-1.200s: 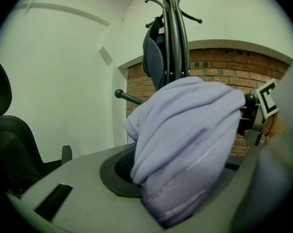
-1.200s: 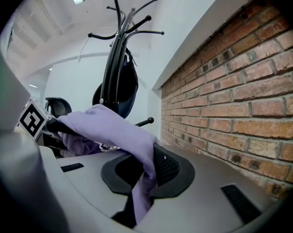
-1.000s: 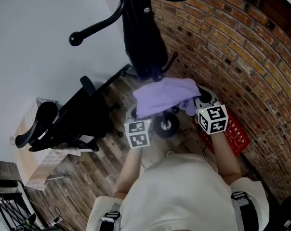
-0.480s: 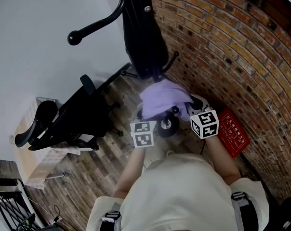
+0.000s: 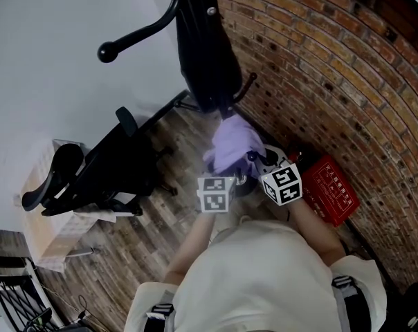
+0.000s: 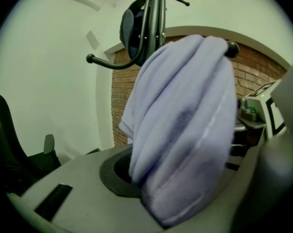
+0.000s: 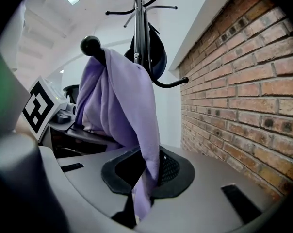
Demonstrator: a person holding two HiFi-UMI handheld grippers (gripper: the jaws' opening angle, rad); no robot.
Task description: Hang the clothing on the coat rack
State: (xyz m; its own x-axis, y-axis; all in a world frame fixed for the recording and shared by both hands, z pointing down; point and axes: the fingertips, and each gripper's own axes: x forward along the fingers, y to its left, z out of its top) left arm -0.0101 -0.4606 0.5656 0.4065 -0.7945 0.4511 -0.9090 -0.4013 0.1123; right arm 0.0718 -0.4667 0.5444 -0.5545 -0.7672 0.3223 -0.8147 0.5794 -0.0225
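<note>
Both clamped on purple garment (image 5: 233,144) | left tongs (image 5: 226,175), right tongs (image 5: 263,161) | garment bunched between

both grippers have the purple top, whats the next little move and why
Probably raise both grippers toward the free hook of the coat rack. The left gripper and right gripper are each shut on the purple garment, which is bunched low between them, under the rack's arms and not on any hook yet.

Garment (image 5: 233,147) soft cloth; rack (image 5: 111,50) glossy metal; wall (image 5: 333,81) rough brick.
</note>
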